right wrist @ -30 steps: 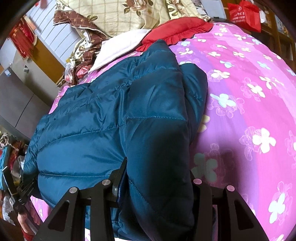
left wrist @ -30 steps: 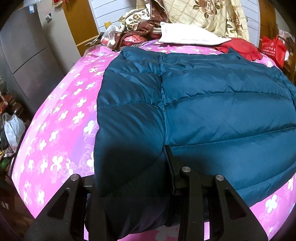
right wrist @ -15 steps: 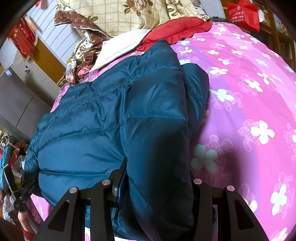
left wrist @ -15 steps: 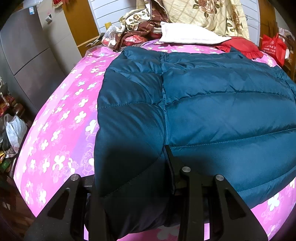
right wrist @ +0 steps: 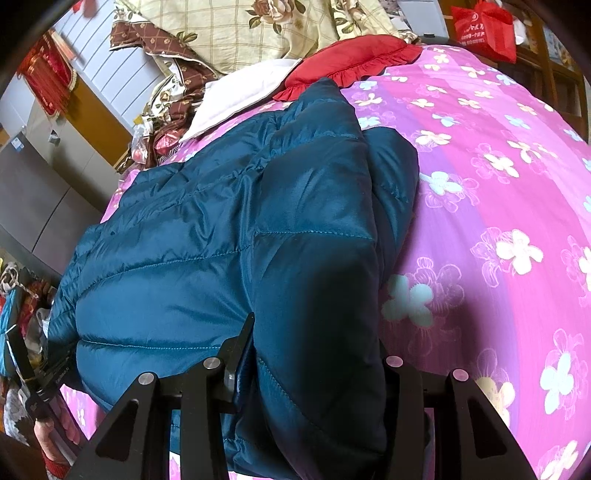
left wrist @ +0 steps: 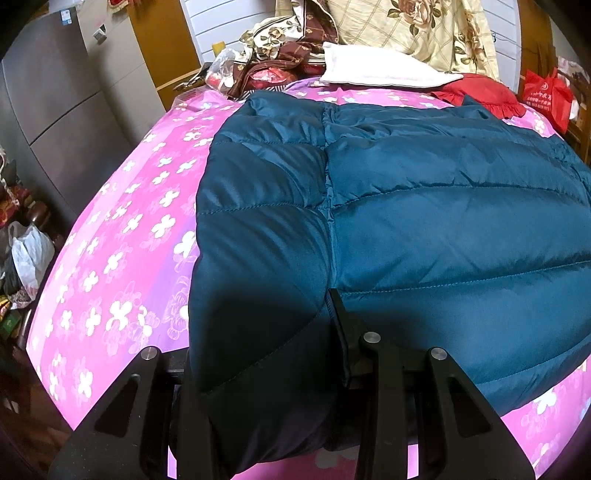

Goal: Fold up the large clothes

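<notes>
1 teal puffer jacket, 1 pink floral bedsheet, 1 red cushion, 1 red bag, 1 white pillow.

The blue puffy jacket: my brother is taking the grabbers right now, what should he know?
Left gripper: shut on the blue puffy jacket, at its near left corner.
Right gripper: shut on the jacket's near right corner.
Jacket: spread on the pink flowered bed, sides look folded in already.
Left to do: probably carry the near edge up toward the white pillow to fold it in half, then let go.
</notes>
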